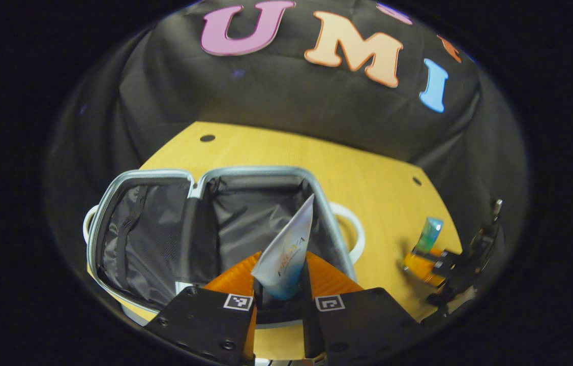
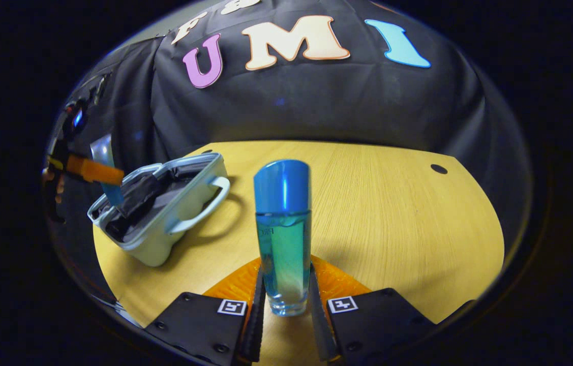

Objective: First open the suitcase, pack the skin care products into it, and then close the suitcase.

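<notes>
The small pale suitcase lies open on the wooden table, its dark lining showing in both halves. My left gripper is shut on a white-to-blue squeeze tube, held above the suitcase's right half with the crimped end pointing up. In the right gripper view, my right gripper is shut on a clear blue bottle with a blue cap, upright over the table to the right of the suitcase. The left gripper with the tube shows far left there. The right gripper and bottle show at the table's right edge.
The wooden table has bare surface to the right of the suitcase and small dark holes near its far corners. A white handle sticks out of the suitcase's right side. Black cloth walls close the booth behind.
</notes>
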{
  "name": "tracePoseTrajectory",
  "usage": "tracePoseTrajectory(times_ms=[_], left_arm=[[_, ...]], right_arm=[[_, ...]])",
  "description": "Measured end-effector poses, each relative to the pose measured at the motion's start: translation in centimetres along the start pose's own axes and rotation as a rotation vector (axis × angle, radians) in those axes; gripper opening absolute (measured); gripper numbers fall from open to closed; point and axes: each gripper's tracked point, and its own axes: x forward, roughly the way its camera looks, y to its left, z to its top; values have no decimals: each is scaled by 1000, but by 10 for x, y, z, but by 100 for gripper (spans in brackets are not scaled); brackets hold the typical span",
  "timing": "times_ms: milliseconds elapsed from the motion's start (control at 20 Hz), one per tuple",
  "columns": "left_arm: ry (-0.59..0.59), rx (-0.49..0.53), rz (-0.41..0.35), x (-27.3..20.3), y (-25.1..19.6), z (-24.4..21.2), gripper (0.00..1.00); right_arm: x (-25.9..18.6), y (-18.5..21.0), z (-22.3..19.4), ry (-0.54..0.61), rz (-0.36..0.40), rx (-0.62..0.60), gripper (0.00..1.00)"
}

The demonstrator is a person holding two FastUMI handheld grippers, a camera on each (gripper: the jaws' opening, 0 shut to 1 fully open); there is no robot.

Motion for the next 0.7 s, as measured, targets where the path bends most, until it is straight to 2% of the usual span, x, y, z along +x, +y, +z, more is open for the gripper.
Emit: tracePoseTrajectory(times_ms=[50, 200, 400, 550, 600, 650, 700], left_arm=[[56, -1, -16, 2, 5, -10, 30], [179, -18, -56, 21, 16, -32, 30], [331, -26, -59, 39, 37, -54, 30], [407, -65, -76, 48, 47, -64, 29], [408, -81, -85, 49, 48, -58, 36], [398, -101, -105, 51, 47, -57, 34], [388, -120, -134, 48, 44, -52, 46]], right_arm=[[-5, 3, 7, -8, -4, -9, 43], [-11, 13, 9, 11, -3, -18, 41], [-20, 35, 14, 25, -7, 51, 39], [-31, 62, 30, 16, -7, 74, 41], [-33, 73, 38, 10, -2, 79, 39], [-36, 85, 45, 4, 5, 81, 39], [-36, 98, 51, 0, 14, 85, 39]])
